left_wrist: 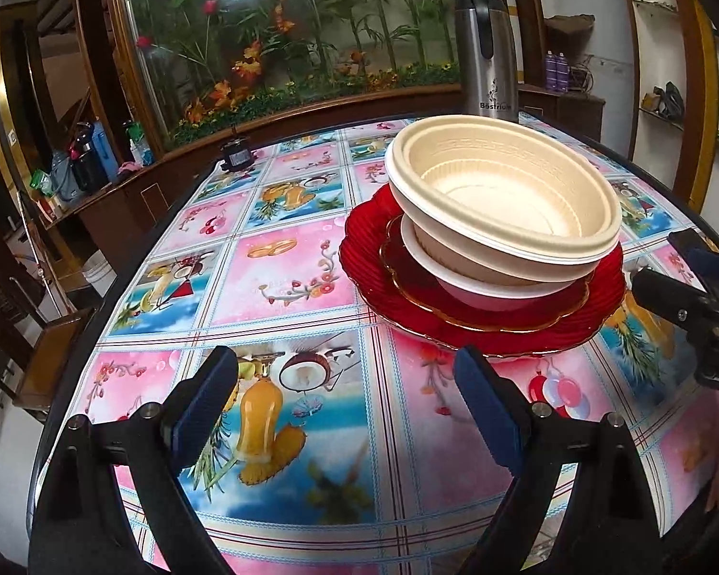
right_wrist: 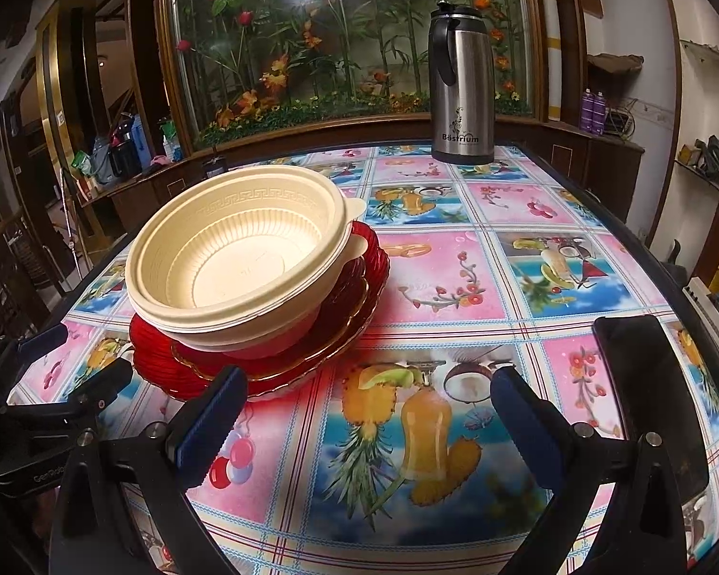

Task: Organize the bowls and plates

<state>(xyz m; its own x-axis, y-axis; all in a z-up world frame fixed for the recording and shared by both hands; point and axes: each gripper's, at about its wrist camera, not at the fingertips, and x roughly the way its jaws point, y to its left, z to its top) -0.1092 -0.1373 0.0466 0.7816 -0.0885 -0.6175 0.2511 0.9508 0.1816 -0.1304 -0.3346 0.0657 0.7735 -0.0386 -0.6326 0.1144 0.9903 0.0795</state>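
Observation:
Cream bowls point(left_wrist: 503, 191) are nested in a stack on a small gold-rimmed red plate point(left_wrist: 541, 311), which lies on a large red plate point(left_wrist: 359, 258). The stack also shows in the right wrist view: bowls point(right_wrist: 235, 249), red plates point(right_wrist: 158, 350). My left gripper point(left_wrist: 345, 373) is open and empty, just in front and to the left of the stack. My right gripper point(right_wrist: 364, 388) is open and empty, to the right of the stack. The right gripper's tip appears in the left wrist view point(left_wrist: 685, 282); the left gripper's tip appears in the right wrist view point(right_wrist: 72, 364).
A steel thermos jug point(right_wrist: 462, 91) stands at the table's far edge. A black phone point(right_wrist: 647, 383) lies at the right. A small dark object point(left_wrist: 237, 155) sits at the far left edge. The table point(left_wrist: 283, 268) has a colourful fruit-pattern cloth.

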